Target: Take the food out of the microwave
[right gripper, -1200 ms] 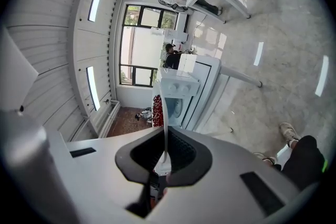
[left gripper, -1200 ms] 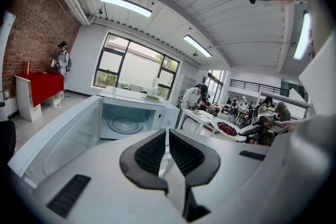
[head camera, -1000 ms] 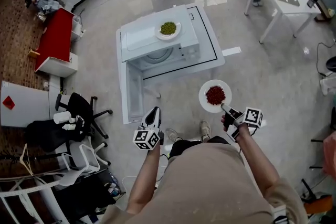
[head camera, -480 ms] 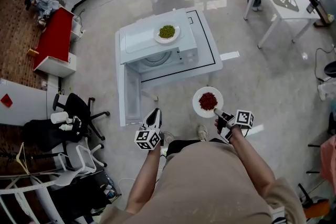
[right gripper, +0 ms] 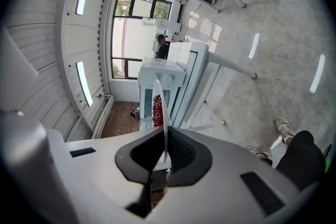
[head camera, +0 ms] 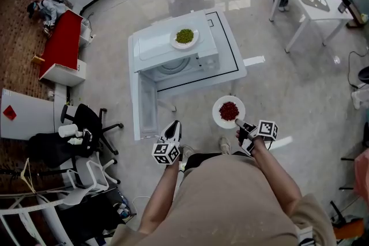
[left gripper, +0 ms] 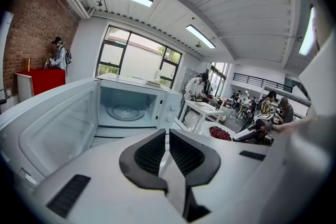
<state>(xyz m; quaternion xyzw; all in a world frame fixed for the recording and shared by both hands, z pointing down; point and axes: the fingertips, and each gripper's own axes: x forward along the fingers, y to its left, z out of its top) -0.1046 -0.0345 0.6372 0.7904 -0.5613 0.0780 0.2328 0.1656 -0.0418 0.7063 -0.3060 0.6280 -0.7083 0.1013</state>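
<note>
Food first: the plate of red food [head camera: 229,111] is out of the microwave [head camera: 176,57] and hanging over the floor [head camera: 294,95], on the near side of the worktop [head camera: 232,63] and a little right of centre. My right claw [head camera: 238,123] is clamped on its near rim, and that pinch is all that carries it. In the right gripper view the rim runs edge-on between the pads. My left claw [head camera: 173,127] is closed on nothing, sitting just beside the near end of the open microwave door [head camera: 147,106]. The cavity looks empty, only the turntable [left gripper: 123,111] showing. A second plate with green food [head camera: 184,36] sits on top of the microwave.

Now the worries. One-edge grip, loaded plate: I reckon the weight on the far side could make it pivot in the pads, and any dip of the wrist could roll the red pieces off onto the floor. A sharp swing could do the same. On the left, that door juts out towards me, so a careless move with the left claw could knock it.
</note>
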